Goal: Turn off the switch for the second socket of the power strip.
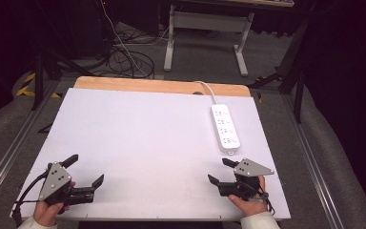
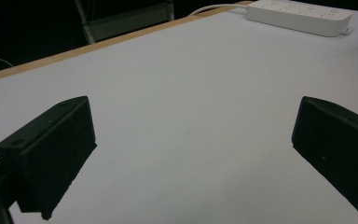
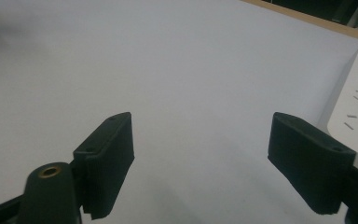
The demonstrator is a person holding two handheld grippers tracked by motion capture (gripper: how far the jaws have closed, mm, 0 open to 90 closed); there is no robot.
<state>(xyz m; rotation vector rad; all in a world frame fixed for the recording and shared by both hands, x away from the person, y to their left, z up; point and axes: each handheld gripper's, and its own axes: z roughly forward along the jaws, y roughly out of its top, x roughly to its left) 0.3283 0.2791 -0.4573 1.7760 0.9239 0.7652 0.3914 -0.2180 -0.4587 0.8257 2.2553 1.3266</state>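
Left hand-held gripper (image 1: 82,172) and right hand-held gripper (image 1: 221,171) rest low near the table (image 1: 138,138) front edge, jaws spread wide, empty. White power strip (image 1: 225,126) lies just beyond the right one, likely within reach.

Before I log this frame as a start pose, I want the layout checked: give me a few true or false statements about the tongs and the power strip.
1. Both tongs stand open with nothing between them. True: left tongs, right tongs.
2. The power strip lies nearer the left tongs. False: it lies just beyond the right tongs.
3. The right tongs grip the power strip. False: they are apart from it.
4. The power strip's cord runs off the table's far edge. True.
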